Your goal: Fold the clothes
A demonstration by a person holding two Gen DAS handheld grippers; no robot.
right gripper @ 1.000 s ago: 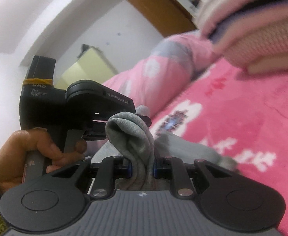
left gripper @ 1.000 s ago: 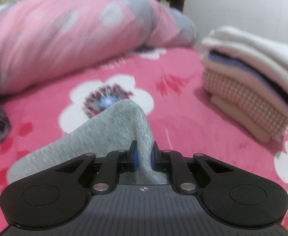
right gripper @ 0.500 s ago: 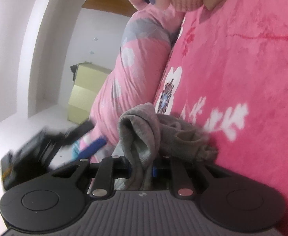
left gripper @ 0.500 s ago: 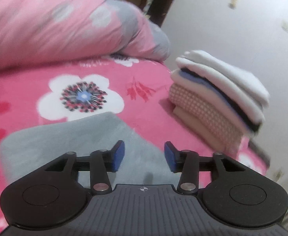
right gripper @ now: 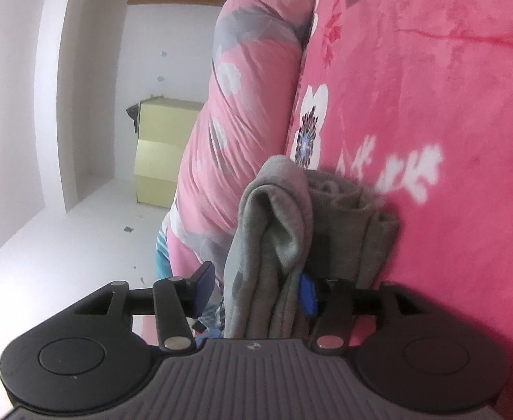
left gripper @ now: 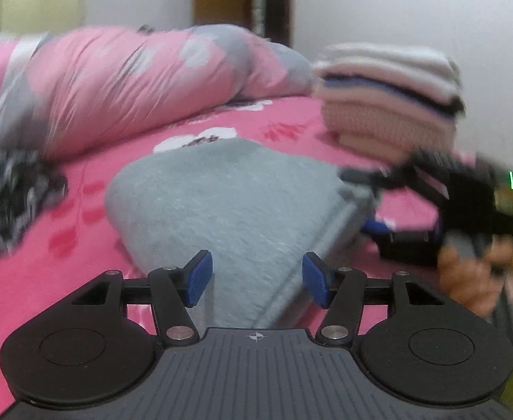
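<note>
Grey garment [left gripper: 235,203]: 1; folded stack [left gripper: 389,94]: 1; grippers: 2.

Black left gripper [left gripper: 256,280], blue-padded jaws

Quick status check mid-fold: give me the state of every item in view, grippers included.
Grey garment: folded, lying flat on the bed.
Left gripper: jaws opening, nothing clamped.
Right gripper: jaws opening, bunched grey cloth between them.
Stack of clothes: folded, piled neatly.
Patterned dark cloth: crumpled, unfolded.
</note>
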